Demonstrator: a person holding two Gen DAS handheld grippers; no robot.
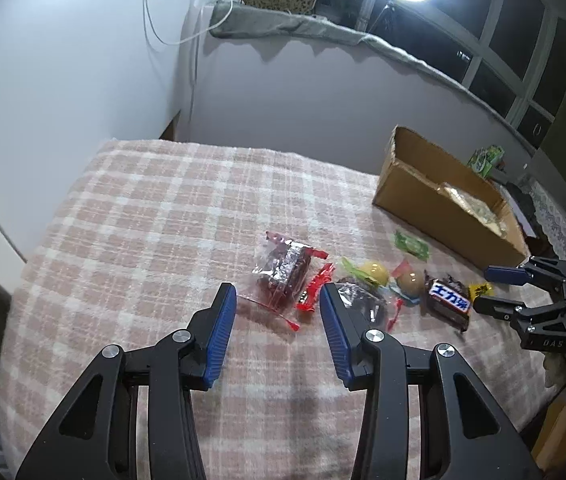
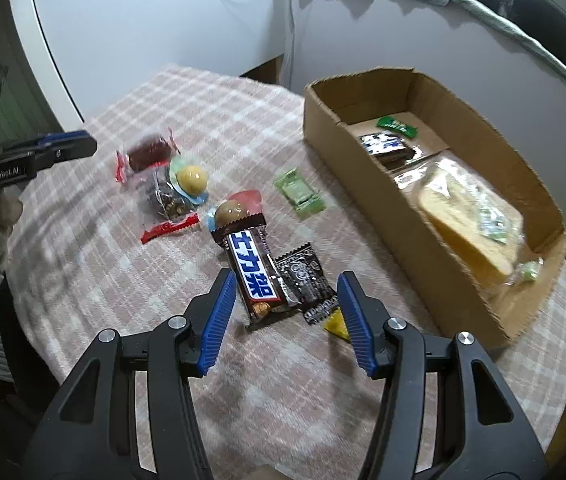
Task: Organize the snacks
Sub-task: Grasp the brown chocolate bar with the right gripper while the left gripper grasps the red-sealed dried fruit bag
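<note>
The snacks lie in a loose cluster on a pink-and-white checked cloth (image 2: 95, 280) beside an open cardboard box (image 2: 367, 184). Nearest the right gripper (image 2: 283, 312) is a brown chocolate bar (image 2: 253, 274) with a white panel bearing blue Chinese characters; touching its right edge is a dark wrapped sweet (image 2: 309, 280) with pale printing too small to read, and a small yellow packet (image 2: 337, 324) peeks out by the right finger. Two round sweets, one in a red and blue wrapper (image 2: 233, 212), the other pale yellow on a blue wrapper (image 2: 191, 179), lie further off, next to a clear packet of dark brown pieces (image 2: 165, 196), a red-ended brown sweet (image 2: 147, 156) and a thin red stick packet (image 2: 169, 228). One flat green packet (image 2: 299, 194) lies alone between the cluster and the box.

Inside the box lie a second brown bar with blue-on-white lettering (image 2: 385, 146), a small green packet (image 2: 397, 125) and a clear-wrapped slab of pale bread (image 2: 471, 216).

The right gripper hangs with jaws apart and nothing between the pads, the bar and dark sweet lying beyond them. The left gripper (image 1: 279, 332) is likewise parted and empty above the cloth; its side reads "GenRobot.AI" in the right wrist view.
</note>
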